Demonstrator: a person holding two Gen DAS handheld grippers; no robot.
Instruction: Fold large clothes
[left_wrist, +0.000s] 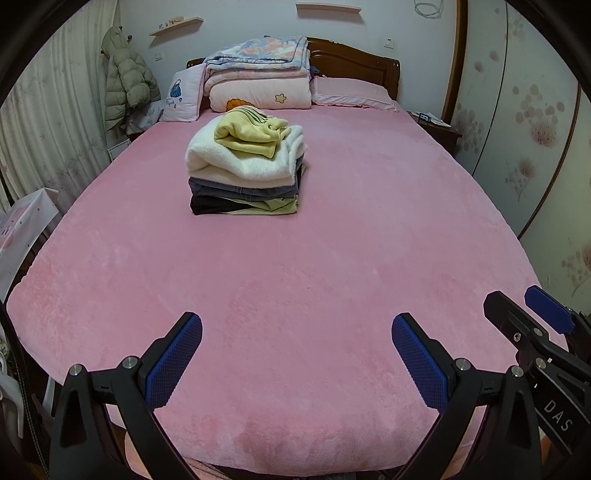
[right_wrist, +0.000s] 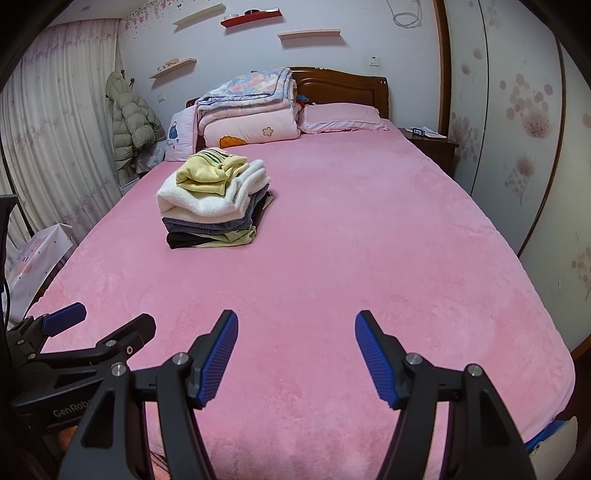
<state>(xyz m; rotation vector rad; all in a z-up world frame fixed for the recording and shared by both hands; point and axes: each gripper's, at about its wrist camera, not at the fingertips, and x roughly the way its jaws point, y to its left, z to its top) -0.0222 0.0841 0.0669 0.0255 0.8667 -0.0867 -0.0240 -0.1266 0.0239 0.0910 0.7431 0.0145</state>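
Looking from left to right, you first see the pale curtain (right_wrist: 55, 147) and the green puffer jacket (right_wrist: 133, 125) that hangs beside it. Next comes the pink bed (right_wrist: 369, 240), which fills most of both views. On it, toward the left and the far half, stands the stack of folded clothes (right_wrist: 212, 203): a yellow garment (right_wrist: 208, 175) lies on top, a white fleece piece (right_wrist: 195, 205) under it, then grey denim and a light green and dark layer at the bottom. Behind the stack, against the wooden headboard (right_wrist: 343, 83), are the folded quilts (right_wrist: 247, 110) and, to their right, a pink pillow (right_wrist: 341, 116). A small nightstand (right_wrist: 430, 142) stands at the far right side of the bed.

Your left hand-held gripper (left_wrist: 295, 358) hovers over the near edge of the bed with its blue pads wide apart and nothing between them. Your right hand-held gripper (right_wrist: 295, 354) is just beside it, also over the near edge, its jaws also apart and holding nothing. Neither one touches the stack, which is well apart from both.
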